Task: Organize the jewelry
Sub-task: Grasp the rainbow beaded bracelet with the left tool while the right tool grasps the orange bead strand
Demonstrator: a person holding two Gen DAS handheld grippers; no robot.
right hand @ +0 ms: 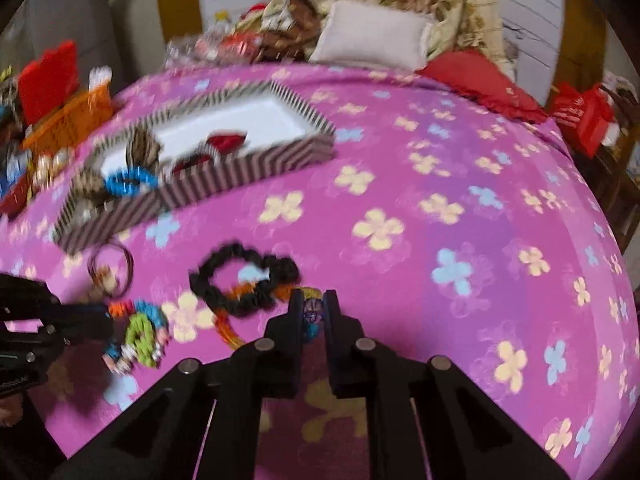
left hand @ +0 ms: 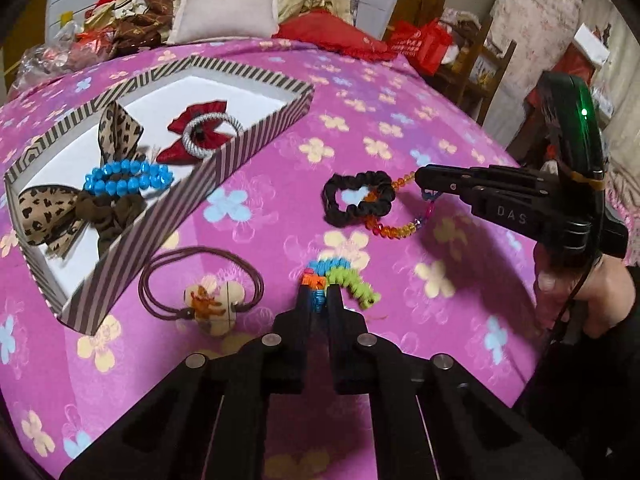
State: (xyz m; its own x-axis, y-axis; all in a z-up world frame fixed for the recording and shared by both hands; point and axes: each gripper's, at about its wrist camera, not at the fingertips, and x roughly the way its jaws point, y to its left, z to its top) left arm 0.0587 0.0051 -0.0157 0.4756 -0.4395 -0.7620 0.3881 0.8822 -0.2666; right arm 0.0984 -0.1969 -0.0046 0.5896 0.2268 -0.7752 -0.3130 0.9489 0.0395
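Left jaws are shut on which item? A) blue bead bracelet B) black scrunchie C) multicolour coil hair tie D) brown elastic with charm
C: the left gripper pinches the multicolour coil hair tie; the black scrunchie lies apart on the bedspread.

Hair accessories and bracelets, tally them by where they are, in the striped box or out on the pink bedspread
In the striped box: 4 (leopard bow, second leopard bow with brown scrunchie, blue bead bracelet, red bow tie)
On the bedspread: 4 (black scrunchie, rainbow bead bracelet, multicolour coil tie, brown elastic with charm)
Total: 8
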